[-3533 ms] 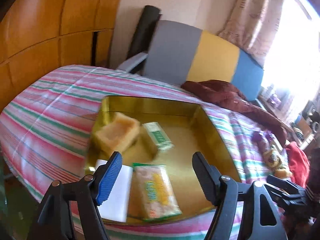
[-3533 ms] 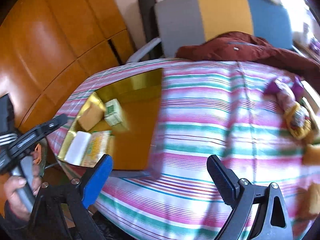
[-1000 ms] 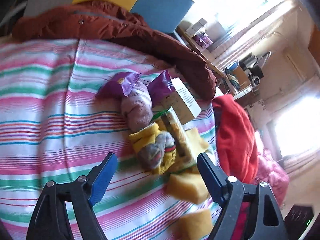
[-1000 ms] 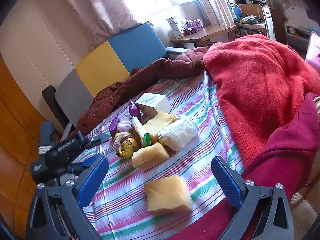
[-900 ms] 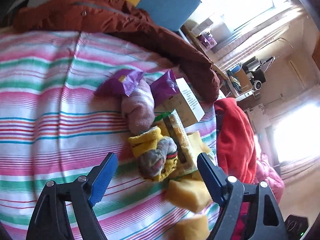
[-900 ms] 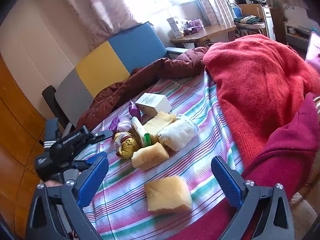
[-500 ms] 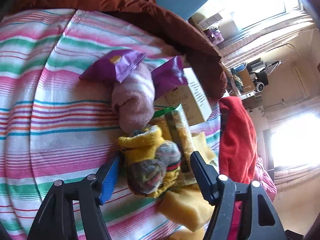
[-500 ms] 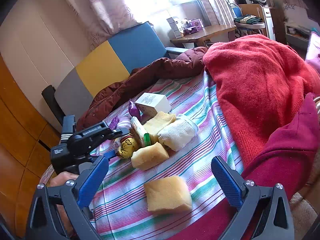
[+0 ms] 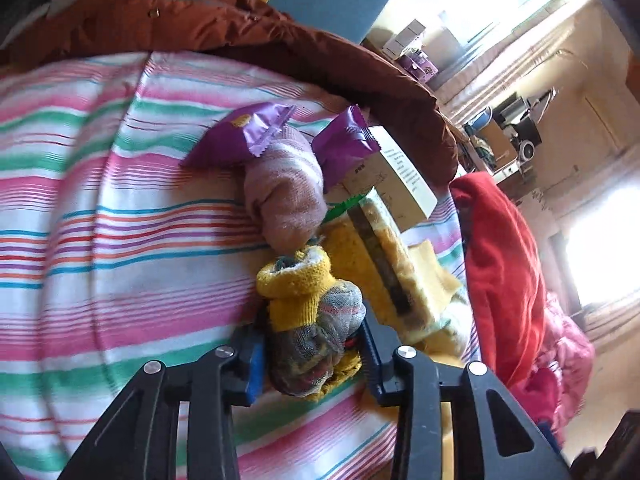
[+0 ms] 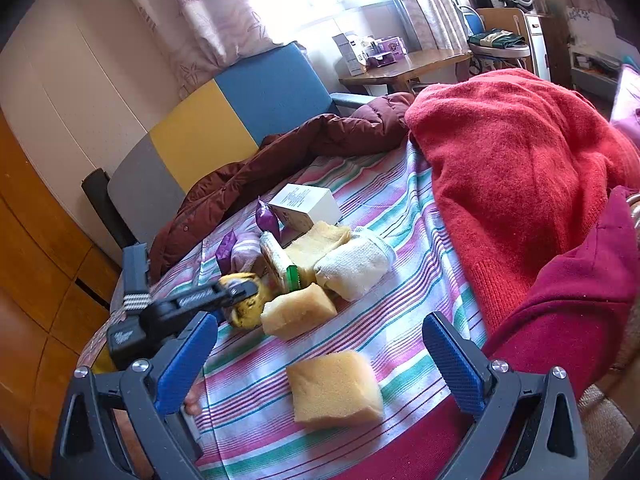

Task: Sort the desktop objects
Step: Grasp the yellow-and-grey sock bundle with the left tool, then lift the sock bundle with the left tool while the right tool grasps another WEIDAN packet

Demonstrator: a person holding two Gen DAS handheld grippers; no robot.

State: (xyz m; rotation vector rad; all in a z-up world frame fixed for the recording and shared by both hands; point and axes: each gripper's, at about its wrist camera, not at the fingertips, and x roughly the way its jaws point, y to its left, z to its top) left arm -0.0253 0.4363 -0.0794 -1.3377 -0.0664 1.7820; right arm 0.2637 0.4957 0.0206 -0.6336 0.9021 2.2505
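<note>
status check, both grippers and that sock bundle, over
Left gripper just closed on the yellow sock bundle. Right gripper open, empty, above a sponge. Snack pack and pink sock crowd the bundle.

**Left gripper clamped, right gripper held wide**

The left gripper (image 9: 312, 354) points steeply down, and its jaws have just been closing; both blue pads (image 9: 255, 364) now press on the sides of a rolled yellow-and-grey sock (image 9: 310, 332) between them. In the right wrist view its black body reaches in from the left with fingertips of the hand (image 10: 193, 400) that carries it showing below. The right gripper (image 10: 320, 352) hangs tilted downward, jaws spread wide with nothing between them
</note>
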